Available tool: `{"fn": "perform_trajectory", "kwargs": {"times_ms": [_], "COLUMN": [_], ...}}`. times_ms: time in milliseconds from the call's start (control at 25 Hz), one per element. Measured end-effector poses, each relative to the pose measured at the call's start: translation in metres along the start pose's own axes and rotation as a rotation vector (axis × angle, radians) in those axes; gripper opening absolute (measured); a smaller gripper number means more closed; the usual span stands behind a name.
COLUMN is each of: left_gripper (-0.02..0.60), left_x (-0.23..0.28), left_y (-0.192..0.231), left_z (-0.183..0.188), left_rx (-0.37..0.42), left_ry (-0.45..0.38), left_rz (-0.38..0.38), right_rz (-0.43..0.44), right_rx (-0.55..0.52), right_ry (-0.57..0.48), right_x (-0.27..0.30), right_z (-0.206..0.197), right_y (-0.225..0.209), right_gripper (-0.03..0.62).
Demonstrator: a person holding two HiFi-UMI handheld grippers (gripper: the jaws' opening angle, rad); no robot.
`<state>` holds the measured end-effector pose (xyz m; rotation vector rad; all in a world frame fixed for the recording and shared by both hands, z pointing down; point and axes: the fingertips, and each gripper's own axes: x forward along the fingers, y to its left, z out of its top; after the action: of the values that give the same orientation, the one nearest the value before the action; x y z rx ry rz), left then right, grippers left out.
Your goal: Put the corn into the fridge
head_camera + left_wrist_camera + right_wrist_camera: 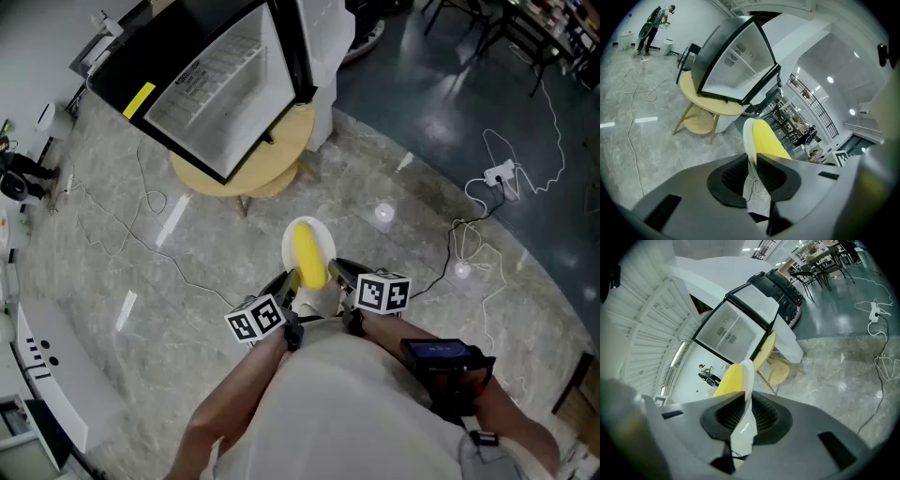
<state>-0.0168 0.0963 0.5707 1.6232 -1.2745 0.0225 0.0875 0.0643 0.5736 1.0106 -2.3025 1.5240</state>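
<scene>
Left gripper (289, 280) and right gripper (338, 271) jaws clamped on plate (331, 246) rim; corn (309, 255) on plate, between grippers

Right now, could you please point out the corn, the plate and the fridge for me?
corn (309, 255), head view, middle of the yellow cob.
plate (747, 138), left gripper view, white rim just above the jaws.
fridge (217, 82), head view, pale panel inside its black frame.
</scene>
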Motion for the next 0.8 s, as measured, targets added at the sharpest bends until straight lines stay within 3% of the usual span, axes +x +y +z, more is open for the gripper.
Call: {"fn": "perform_trajectory", "kwargs": {"times_ms": [240,800], "left_gripper": [0.061,0.061], "left_x": [-0.036,-0.110], "left_y": [0.013,0.048], "left_z": [0.022,-0.009], "left_rx": [0.022,0.027], "left_ry": [-0.085,-0.071], "left_rz": [-0.001,-0.028], "right_rz": [0.068,0.058], "right_rx": [-0.087,-0.099], "right_ry": [-0.008,-0.022], "right_x": [0.020,0.013], "right_z": [-0.010,-0.083], "right_y": [0.039,0.092], "right_gripper": [0.049,0.049]}}
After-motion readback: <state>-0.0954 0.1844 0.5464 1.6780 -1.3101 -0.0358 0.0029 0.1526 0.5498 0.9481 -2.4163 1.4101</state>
